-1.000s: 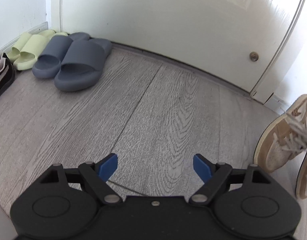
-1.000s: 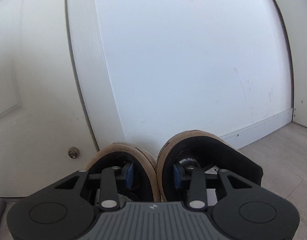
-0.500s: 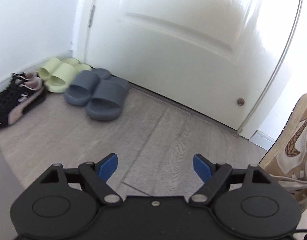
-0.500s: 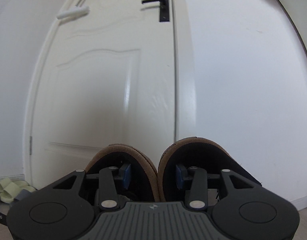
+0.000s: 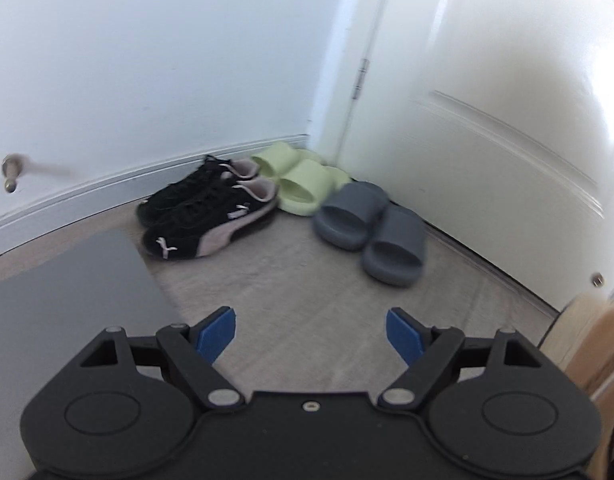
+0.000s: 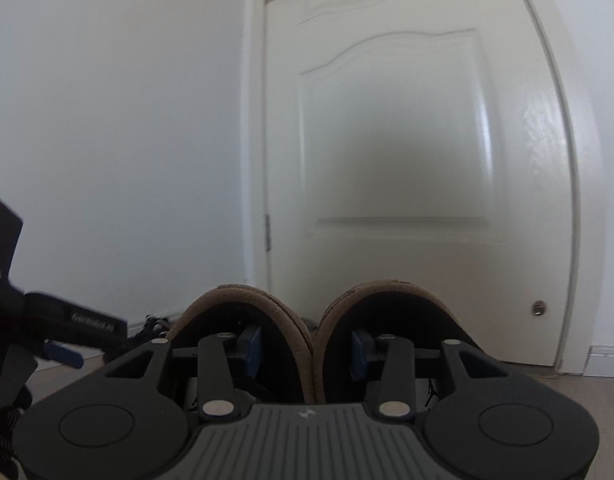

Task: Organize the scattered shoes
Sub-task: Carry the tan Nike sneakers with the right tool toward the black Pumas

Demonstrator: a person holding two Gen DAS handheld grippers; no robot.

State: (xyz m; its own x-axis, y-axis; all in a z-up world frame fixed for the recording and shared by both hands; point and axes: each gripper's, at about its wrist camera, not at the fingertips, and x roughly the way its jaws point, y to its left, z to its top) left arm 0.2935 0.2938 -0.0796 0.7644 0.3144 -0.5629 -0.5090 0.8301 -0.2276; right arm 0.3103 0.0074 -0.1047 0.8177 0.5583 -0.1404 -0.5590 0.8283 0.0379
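My right gripper (image 6: 307,354) is shut on a pair of tan suede sneakers (image 6: 395,298), one finger inside each collar, pinching the two inner walls together and holding them off the floor. The toe of a tan sneaker (image 5: 587,344) shows at the right edge of the left wrist view. In the corner, a row of pairs stands on the floor: black-and-pink sneakers (image 5: 211,216), light green slides (image 5: 299,180) and grey-blue slides (image 5: 371,232). My left gripper (image 5: 310,334) hovers open and empty in front of that row; in the right wrist view the left gripper (image 6: 63,328) is at the left.
A white door (image 6: 407,160) fills the far side, with its hinge (image 5: 361,78) beside the corner. A white wall with a baseboard (image 5: 107,192) runs along the left and carries a door stop (image 5: 11,172). A flat grey object (image 5: 67,300) lies at the lower left.
Both views have swung left toward the corner. The row of shoes now sits centred before my left gripper. My right gripper has carried the tan sneakers leftward along the door, and the left gripper has entered its view.
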